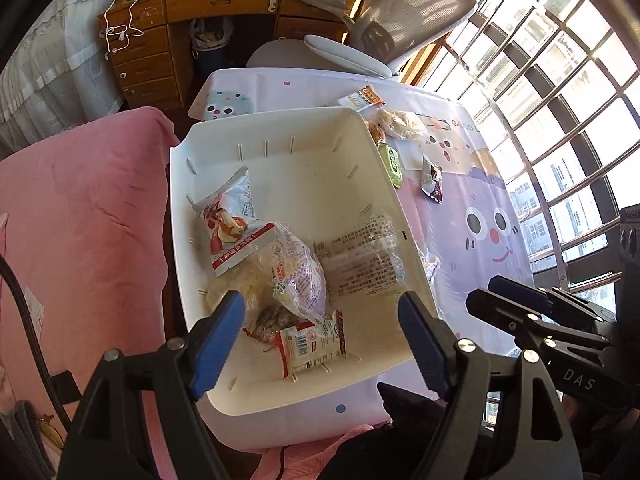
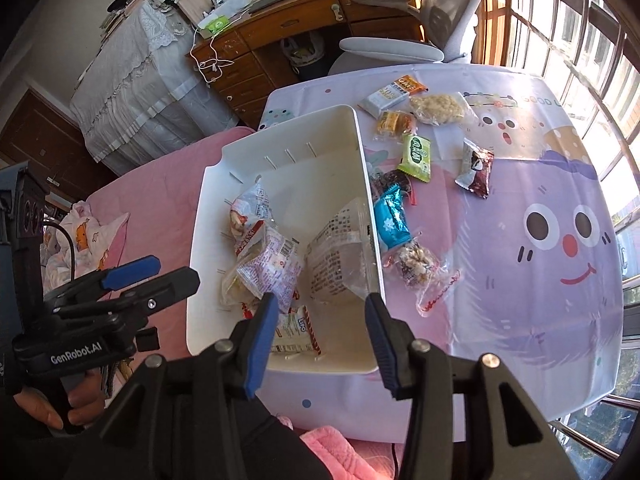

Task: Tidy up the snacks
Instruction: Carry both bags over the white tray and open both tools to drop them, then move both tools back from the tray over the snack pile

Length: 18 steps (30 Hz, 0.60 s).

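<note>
Crowding white bin [image 2: 362, 184] rim, loose snacks [image 2: 394, 220] — unbinned

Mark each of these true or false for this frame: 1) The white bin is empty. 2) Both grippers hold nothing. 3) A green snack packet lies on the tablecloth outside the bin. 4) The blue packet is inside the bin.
1) False. The white bin already holds several packets, including a red and white one.
2) True. The left gripper and right gripper are open, with nothing between the fingers.
3) True. The green packet lies on the tablecloth right of the bin.
4) False. The blue packet lies on the tablecloth just outside the bin's right wall.
</note>
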Available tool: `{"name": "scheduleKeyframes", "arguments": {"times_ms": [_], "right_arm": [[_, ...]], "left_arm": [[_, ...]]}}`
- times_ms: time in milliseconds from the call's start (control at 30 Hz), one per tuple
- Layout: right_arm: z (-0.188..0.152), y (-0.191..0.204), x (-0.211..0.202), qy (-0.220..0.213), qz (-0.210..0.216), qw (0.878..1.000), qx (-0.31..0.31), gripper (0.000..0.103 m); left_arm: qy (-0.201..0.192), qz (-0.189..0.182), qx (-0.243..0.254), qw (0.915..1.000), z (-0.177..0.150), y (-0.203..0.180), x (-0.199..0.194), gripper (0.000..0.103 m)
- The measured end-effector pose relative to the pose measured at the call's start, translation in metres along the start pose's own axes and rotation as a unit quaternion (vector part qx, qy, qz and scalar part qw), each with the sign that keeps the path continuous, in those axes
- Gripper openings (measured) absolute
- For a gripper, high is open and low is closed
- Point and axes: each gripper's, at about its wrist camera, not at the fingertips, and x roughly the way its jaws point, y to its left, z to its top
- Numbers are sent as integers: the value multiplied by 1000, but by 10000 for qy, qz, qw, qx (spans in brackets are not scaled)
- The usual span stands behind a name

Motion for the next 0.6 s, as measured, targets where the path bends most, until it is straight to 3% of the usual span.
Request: {"name": "scheduleKeyframes", "arguments": {"times_ms": [433, 600], "right_arm": [[-22, -49, -1, -379, -109, 9979, 513, 46], [-27, -67, 0, -642, -191, 9970, 378, 46]], "left_arm": [[78, -253, 387, 9989, 20, -31, 12, 78], [22, -279, 552, 9981, 37, -47, 15, 78]]}}
